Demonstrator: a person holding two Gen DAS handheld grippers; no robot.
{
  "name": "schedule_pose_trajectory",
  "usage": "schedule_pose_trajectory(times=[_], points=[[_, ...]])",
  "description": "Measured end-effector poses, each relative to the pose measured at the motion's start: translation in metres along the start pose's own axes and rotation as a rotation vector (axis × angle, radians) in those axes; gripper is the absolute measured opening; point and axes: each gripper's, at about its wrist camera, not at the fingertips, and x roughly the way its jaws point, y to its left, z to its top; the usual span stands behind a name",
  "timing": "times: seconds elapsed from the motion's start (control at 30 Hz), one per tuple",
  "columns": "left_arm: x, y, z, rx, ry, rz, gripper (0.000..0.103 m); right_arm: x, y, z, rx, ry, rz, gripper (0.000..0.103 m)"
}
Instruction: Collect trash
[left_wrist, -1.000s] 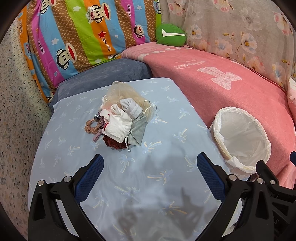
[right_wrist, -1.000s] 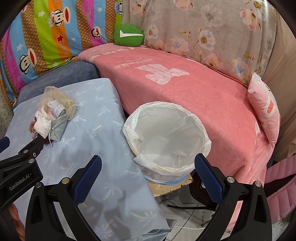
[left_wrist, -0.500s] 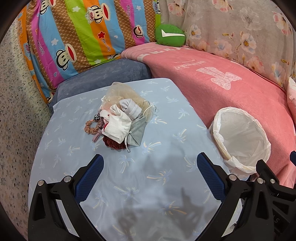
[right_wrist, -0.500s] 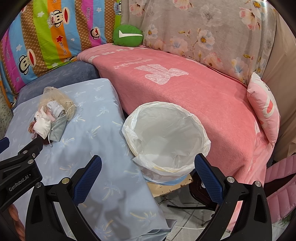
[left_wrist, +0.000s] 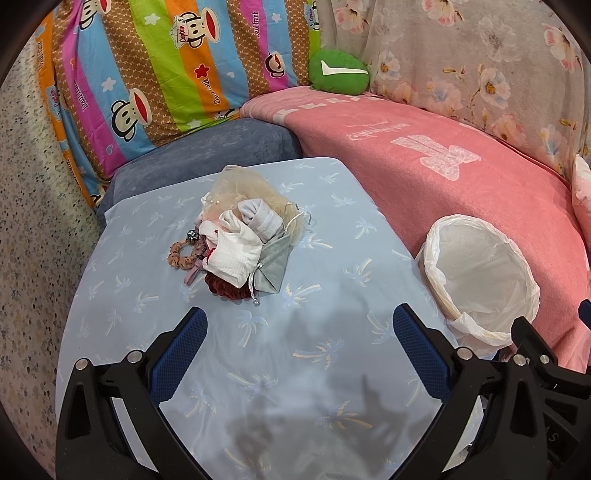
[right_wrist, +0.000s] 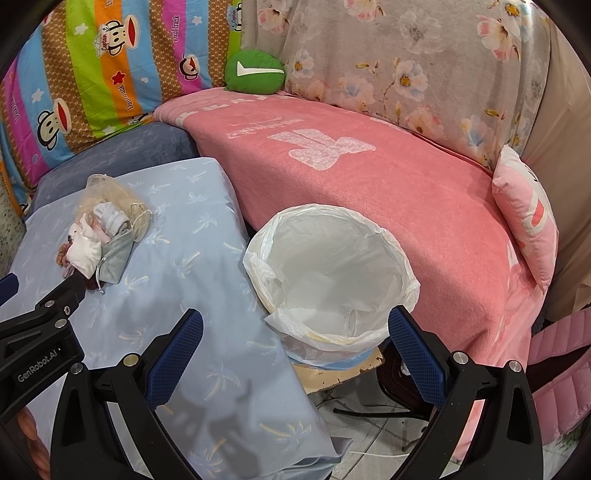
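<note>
A small heap of trash (left_wrist: 242, 243) lies on the light blue cloth-covered table (left_wrist: 325, 354): white socks, a grey pouch, a mesh bag, a brown scrunchie and a dark red piece. The same trash heap (right_wrist: 103, 240) shows at the left of the right wrist view. A bin lined with a white bag (left_wrist: 480, 280) stands at the table's right edge, and that bin (right_wrist: 332, 277) sits just ahead of my right gripper (right_wrist: 295, 343). My left gripper (left_wrist: 299, 343) is open and empty, a little short of the heap. The right gripper is open and empty too.
A pink blanket (right_wrist: 369, 177) covers the sofa behind the bin, with a green cushion (left_wrist: 340, 72) and a pink pillow (right_wrist: 528, 214) on it. A striped cartoon sheet (left_wrist: 166, 66) hangs at the back. Tiled floor and cables (right_wrist: 369, 410) lie below the bin.
Both views have shifted very slightly; the heap and bin stay put and both grippers remain open.
</note>
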Motion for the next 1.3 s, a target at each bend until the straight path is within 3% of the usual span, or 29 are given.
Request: schedule_pose_trajectory(times=[0.73,0.9,1.3], points=[[0.009,0.009,0.001,0.001,-0.008,-0.022,0.096,-0.001,-0.009,0.009,0.003,-0.004,-0.009,0.097],[0.011,0.015,0.000,0.002,-0.010,-0.038,0.096,0.001,0.004,0.009,0.002,-0.006,-0.020,0.097],[0.030,0.039,-0.001,-0.016,0.030,-0.054,0.096,0.005,0.011,0.012,0.005,-0.006,-0.014,0.097]])
